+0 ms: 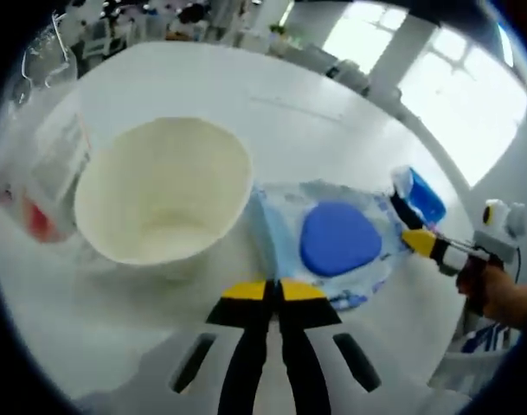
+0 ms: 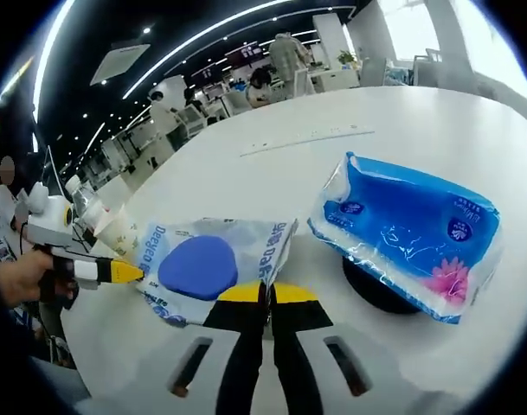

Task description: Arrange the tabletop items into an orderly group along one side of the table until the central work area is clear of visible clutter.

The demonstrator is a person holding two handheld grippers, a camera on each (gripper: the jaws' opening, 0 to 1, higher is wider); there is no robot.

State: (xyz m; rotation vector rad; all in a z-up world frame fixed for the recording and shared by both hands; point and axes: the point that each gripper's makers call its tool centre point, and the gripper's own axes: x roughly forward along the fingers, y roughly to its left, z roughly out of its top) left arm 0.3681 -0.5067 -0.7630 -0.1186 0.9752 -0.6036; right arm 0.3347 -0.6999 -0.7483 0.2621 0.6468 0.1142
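A: Crowding the left gripper [image 1: 269,290], a cup [image 1: 163,194] and bottle [image 1: 40,164] stand beside the wipes [image 1: 328,242].

B: Both grippers pinch the wipes, jaws closed; right gripper [image 2: 265,294] beside the tissues [image 2: 410,229].

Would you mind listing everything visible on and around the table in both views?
Paper cup: one, cream, upright beside the wipes pack.
Wipes pack: one, pale blue with a blue lid, between both grippers.
Tissue pack: one, blue, resting on a dark round object.
Clear plastic container: one, transparent with red mark, behind the cup.
Table: one, white, round.
Left gripper: yellow-tipped black, jaws together.
Right gripper: same colours, shut on the pack's edge.
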